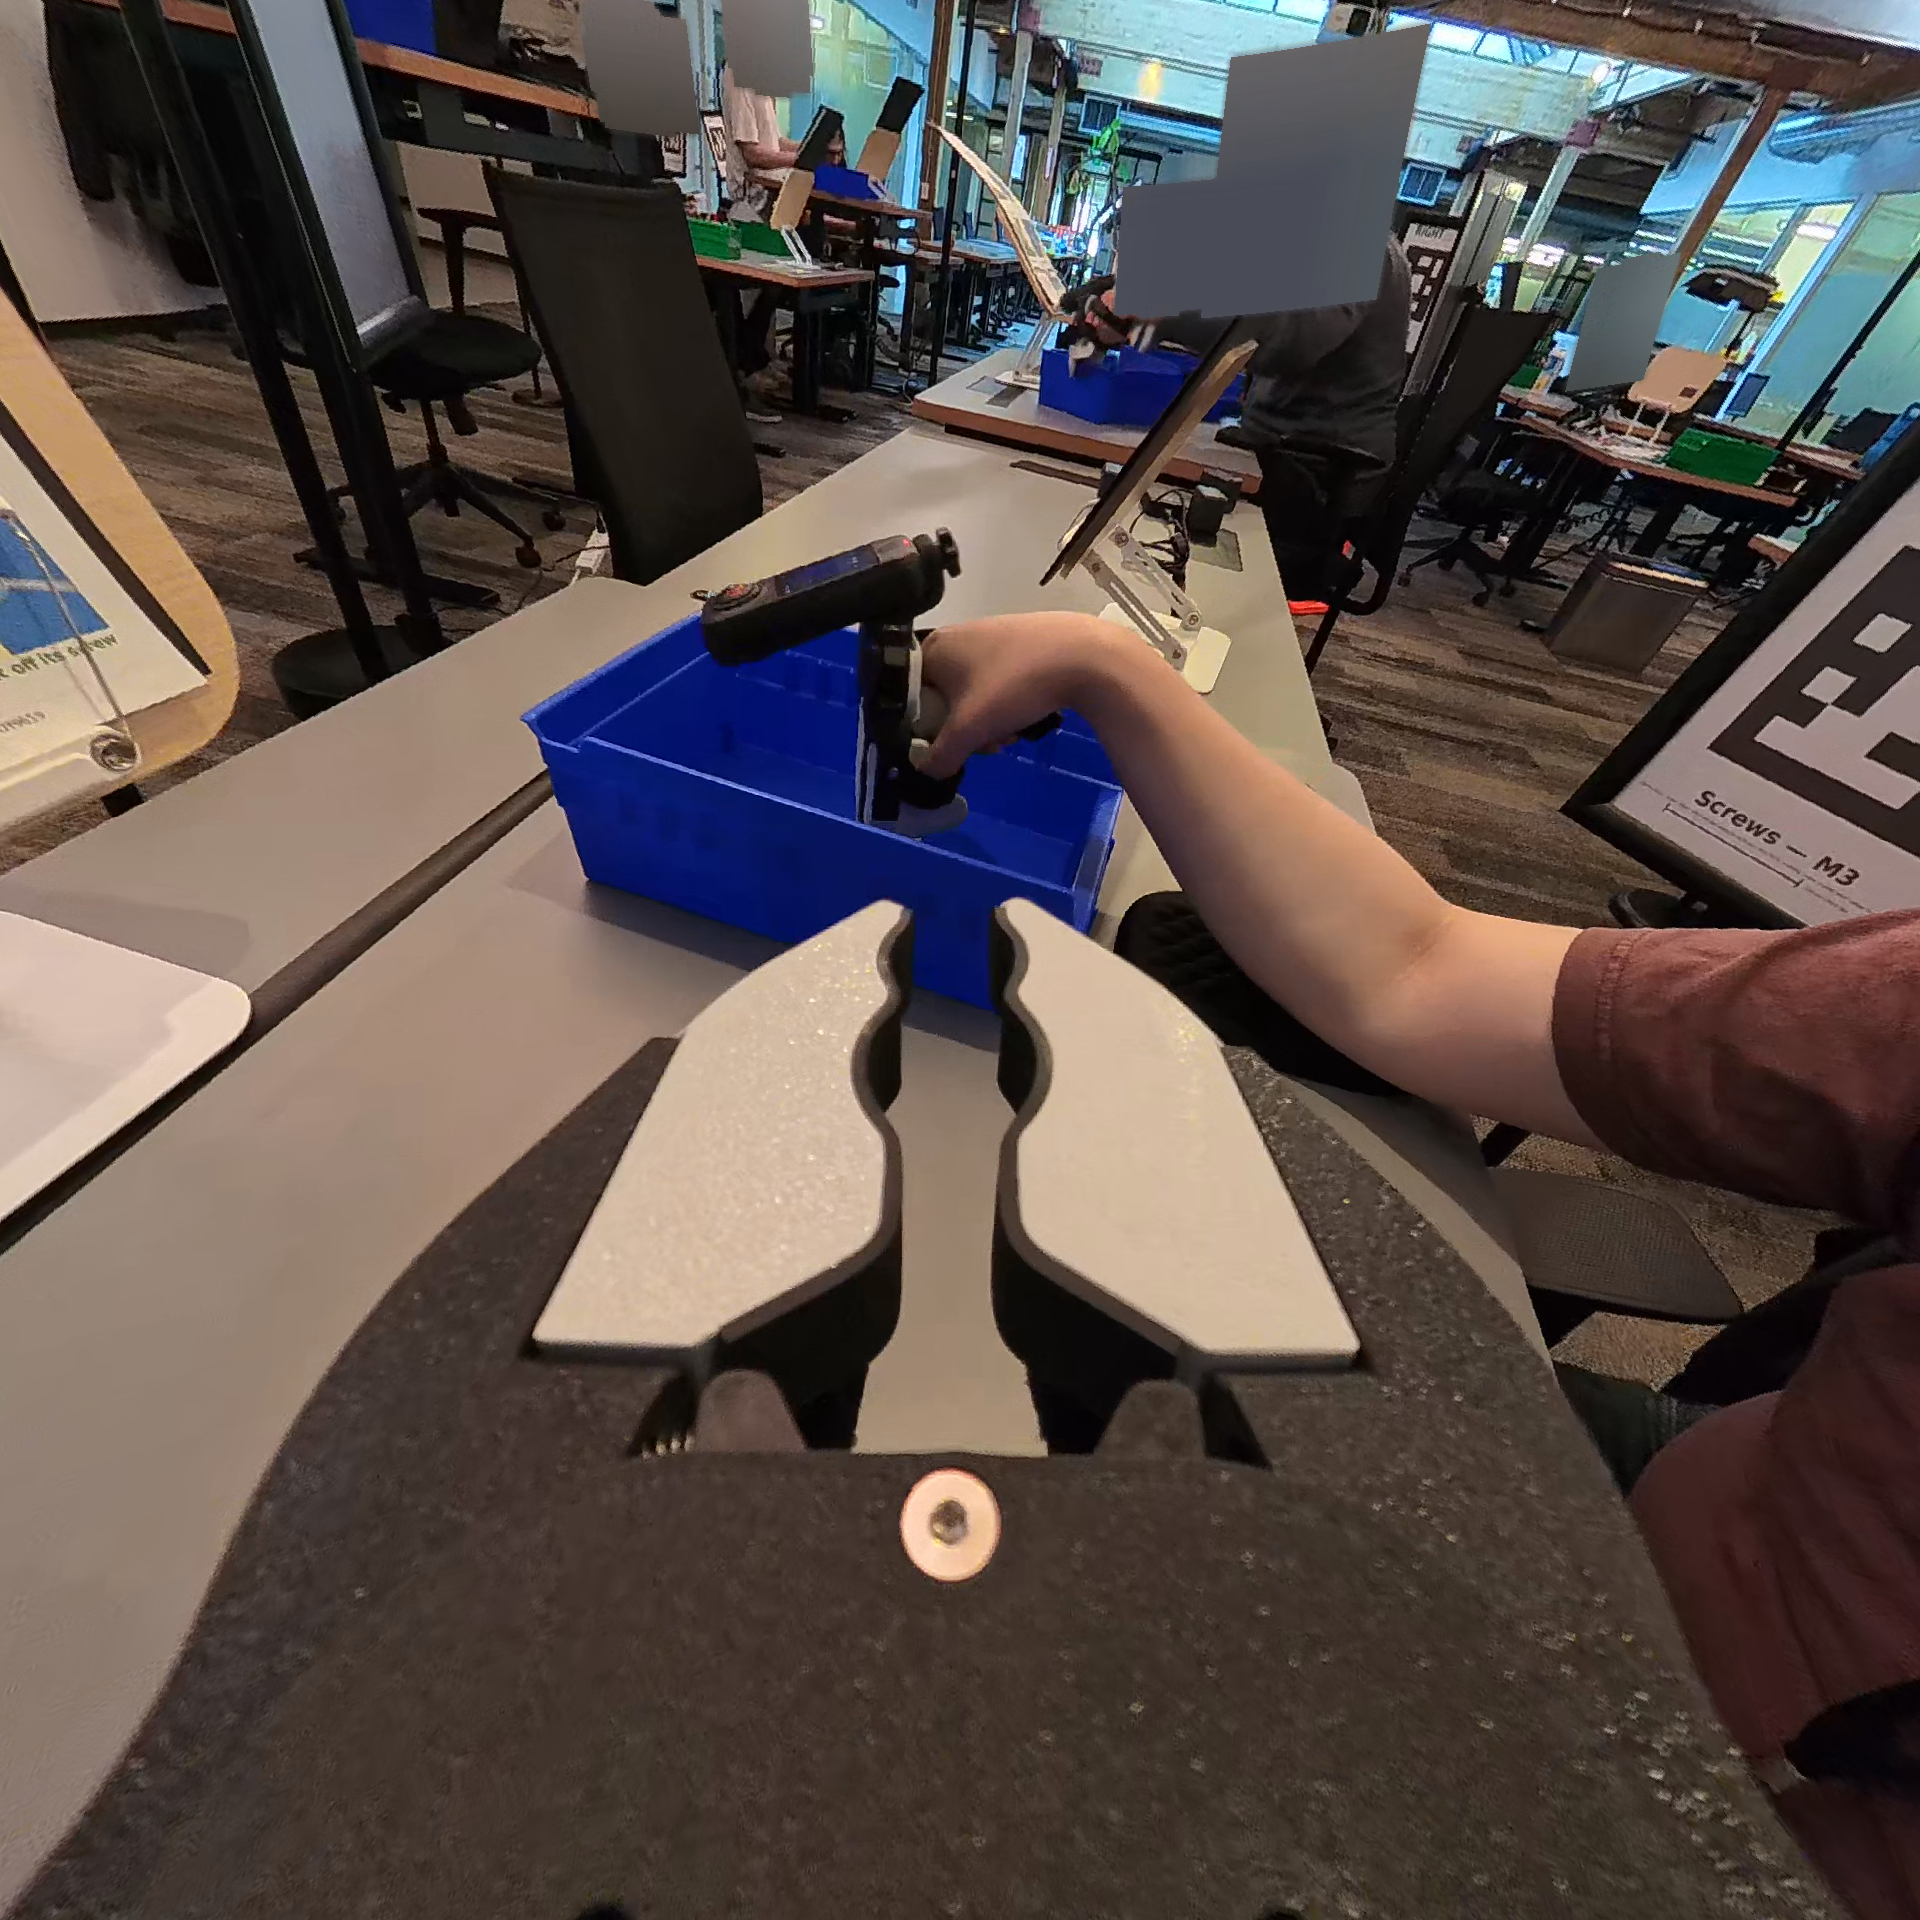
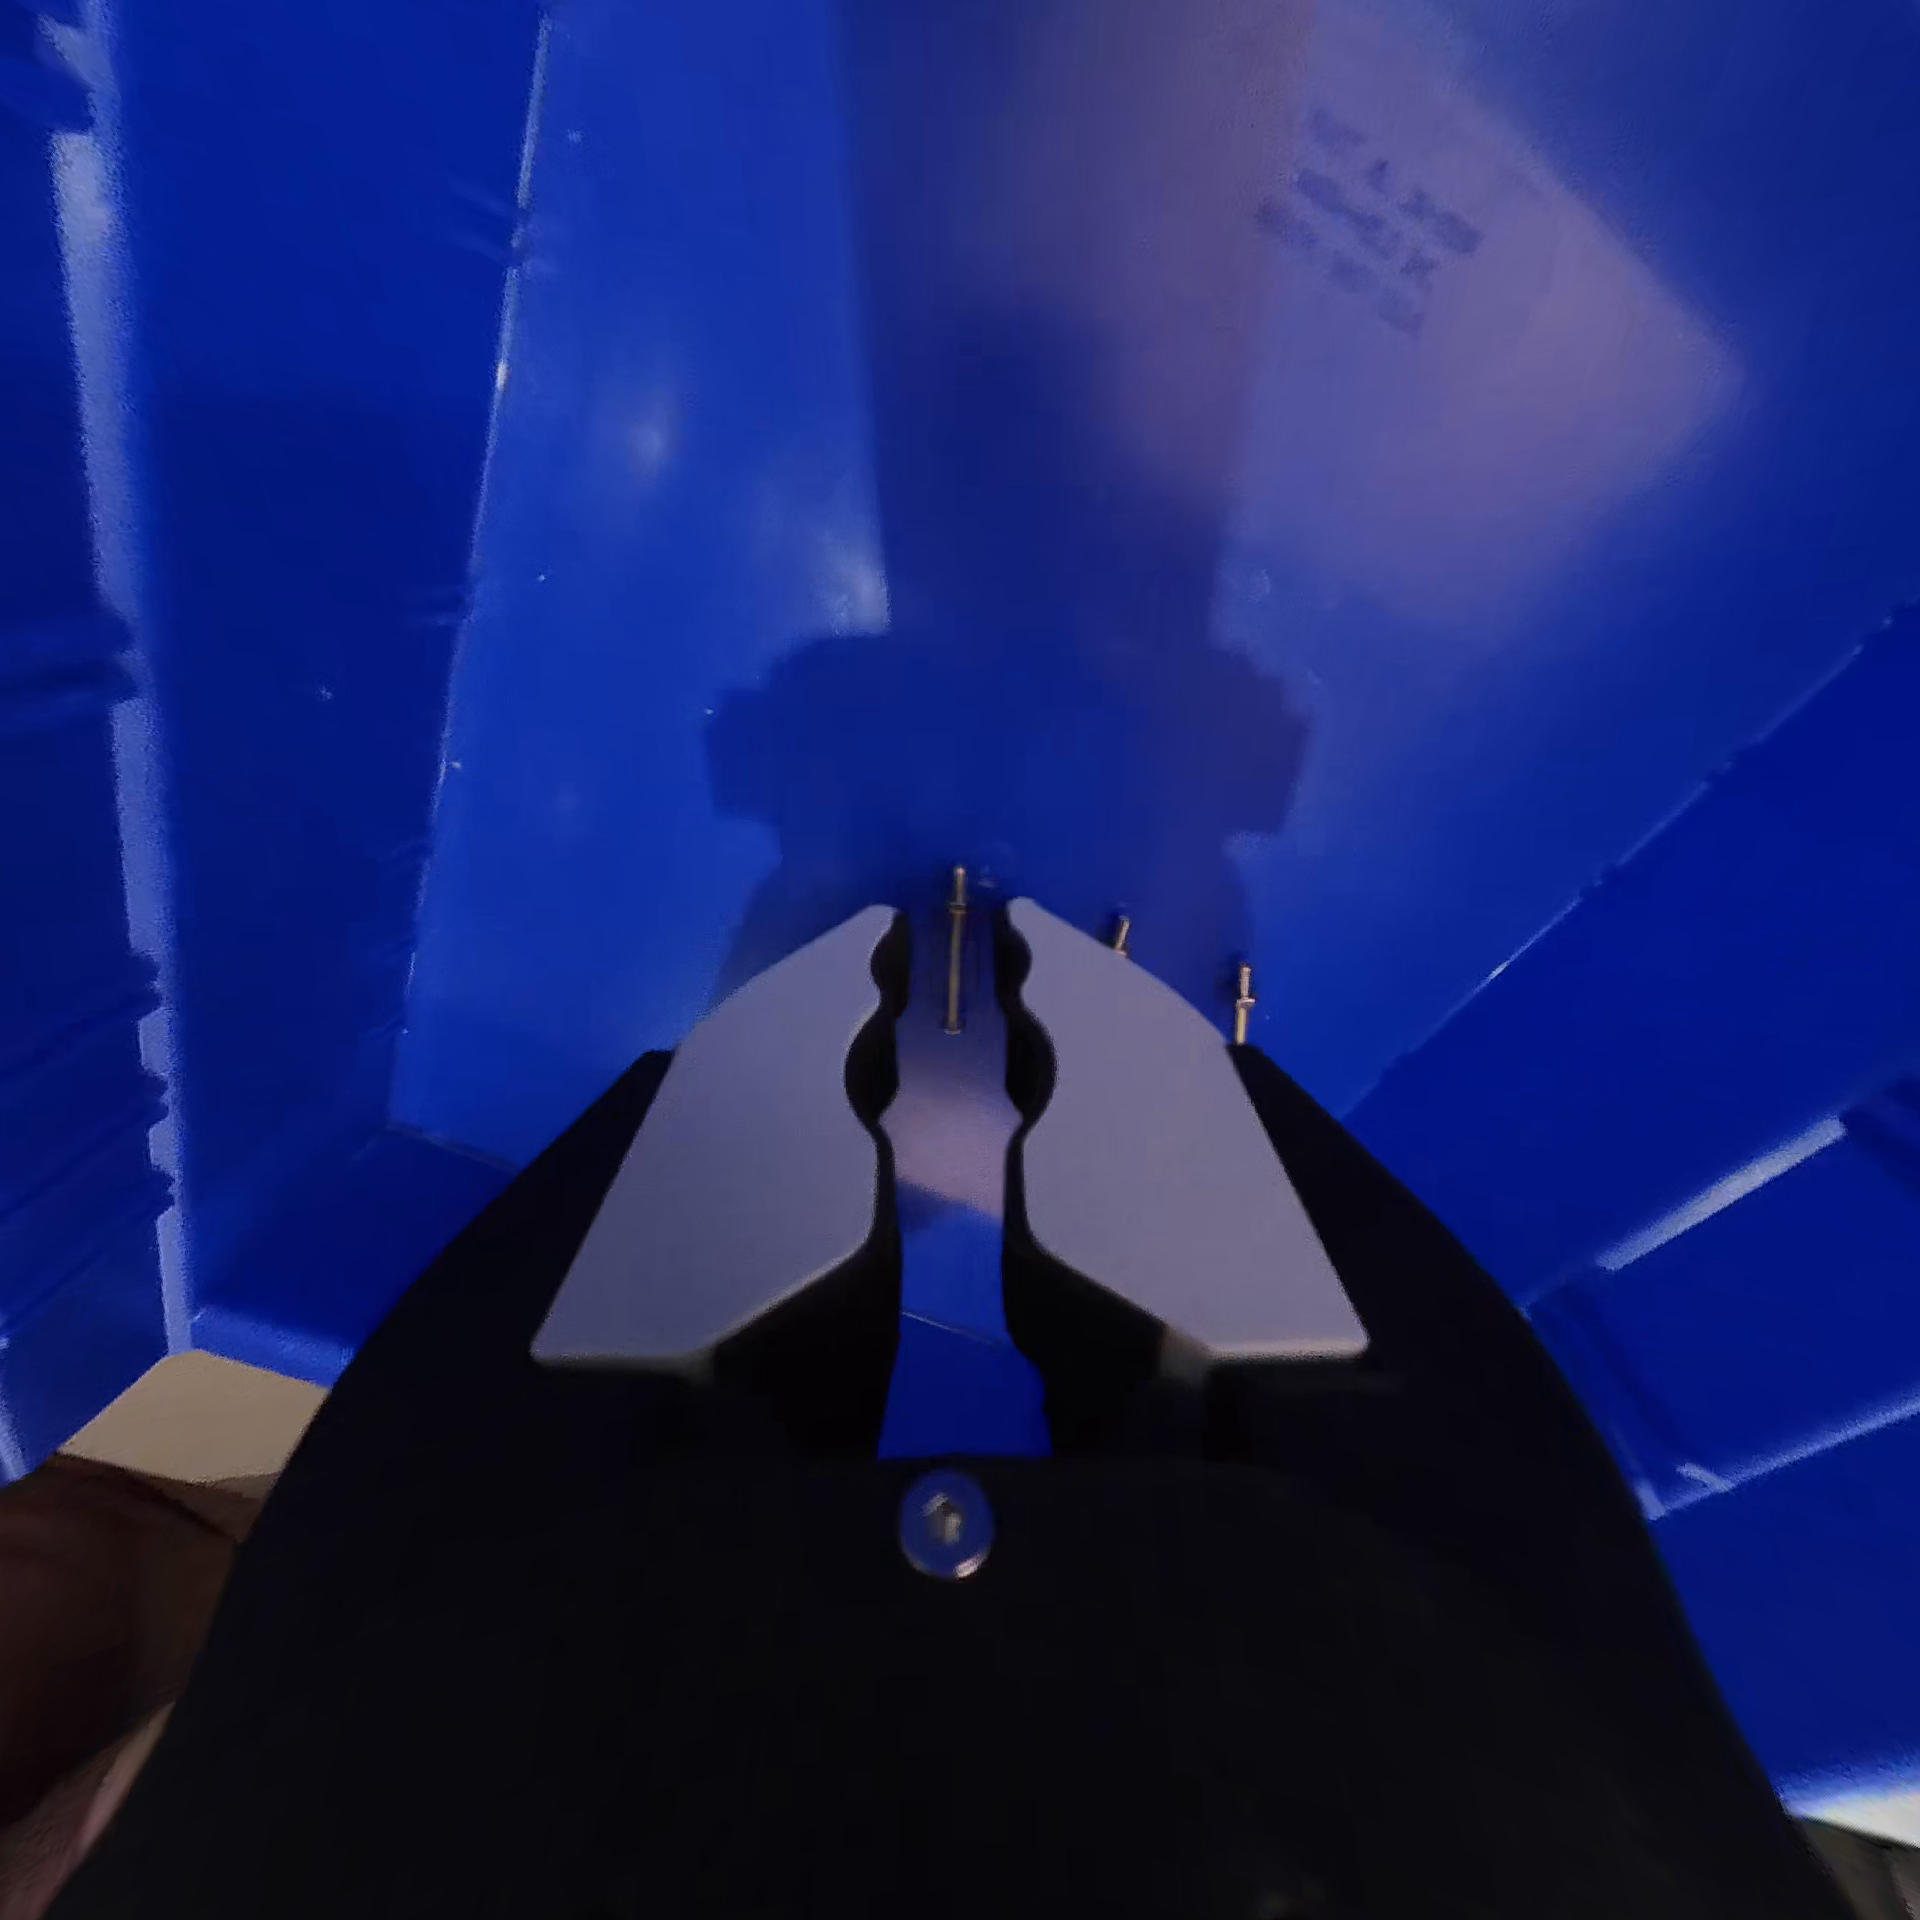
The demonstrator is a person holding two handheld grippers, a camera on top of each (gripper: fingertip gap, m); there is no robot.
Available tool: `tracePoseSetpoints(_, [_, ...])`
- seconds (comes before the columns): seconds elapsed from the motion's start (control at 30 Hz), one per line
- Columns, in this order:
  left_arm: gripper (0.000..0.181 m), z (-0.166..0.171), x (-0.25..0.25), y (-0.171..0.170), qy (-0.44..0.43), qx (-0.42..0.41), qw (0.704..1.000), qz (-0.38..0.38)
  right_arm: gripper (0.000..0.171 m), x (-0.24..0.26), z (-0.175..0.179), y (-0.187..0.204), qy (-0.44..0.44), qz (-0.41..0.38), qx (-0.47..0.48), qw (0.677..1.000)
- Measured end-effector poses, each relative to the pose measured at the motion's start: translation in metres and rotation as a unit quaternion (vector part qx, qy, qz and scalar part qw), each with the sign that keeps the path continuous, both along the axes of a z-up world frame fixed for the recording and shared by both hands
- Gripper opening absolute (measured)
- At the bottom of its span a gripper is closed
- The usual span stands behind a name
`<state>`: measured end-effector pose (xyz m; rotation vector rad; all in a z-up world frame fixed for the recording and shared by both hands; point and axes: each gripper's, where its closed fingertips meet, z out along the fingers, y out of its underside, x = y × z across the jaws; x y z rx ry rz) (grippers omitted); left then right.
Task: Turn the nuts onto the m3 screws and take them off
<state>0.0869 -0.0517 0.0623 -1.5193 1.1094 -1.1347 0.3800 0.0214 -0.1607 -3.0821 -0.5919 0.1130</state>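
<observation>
My right gripper is down inside the blue bin, pointed at its floor, and from the left wrist view I see it reaching over the near wall into a compartment between dividers. On the bin floor I count three small brass-coloured screws. The first screw lies lengthwise in the gap between my right fingertips, its tip just ahead of them, with a slightly thicker collar near that far end that may be a nut; I cannot say so for sure. The jaws stand apart on either side of it, not touching it, so the right gripper is open and holds nothing. A second screw pokes out just past the right finger, most of it hidden behind that finger. A third screw lies farther to the right of the gripper, its lower end cut off by the gripper body.

The rest of the bin floor is blurred and shadowed by the gripper.

My left gripper hovers over the grey table just short of the bin, fingers parted and empty.
</observation>
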Motion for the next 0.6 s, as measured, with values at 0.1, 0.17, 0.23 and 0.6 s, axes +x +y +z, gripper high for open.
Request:
tracePoseSetpoints(0.1, [0.014,0.008,-0.005,0.001,-0.009,0.004,1.0,0.007,0.029,0.003,0.016,0.0,-0.01,0.013,0.024,1.0])
tracePoseSetpoints(0.17, [0.014,0.016,-0.011,0.001,-0.015,0.013,1.0,0.011,0.028,-0.003,0.041,0.004,0.004,0.022,0.075,0.997])
tracePoseSetpoints(0.23, [0.014,0.027,-0.019,0.001,-0.019,0.028,0.999,0.021,0.025,-0.014,0.074,0.011,0.024,0.032,0.146,0.989])
tracePoseSetpoints(0.6, [0.01,0.086,-0.09,0.014,-0.071,0.098,0.986,0.115,0.026,-0.168,0.24,0.002,0.264,0.293,0.514,0.762])
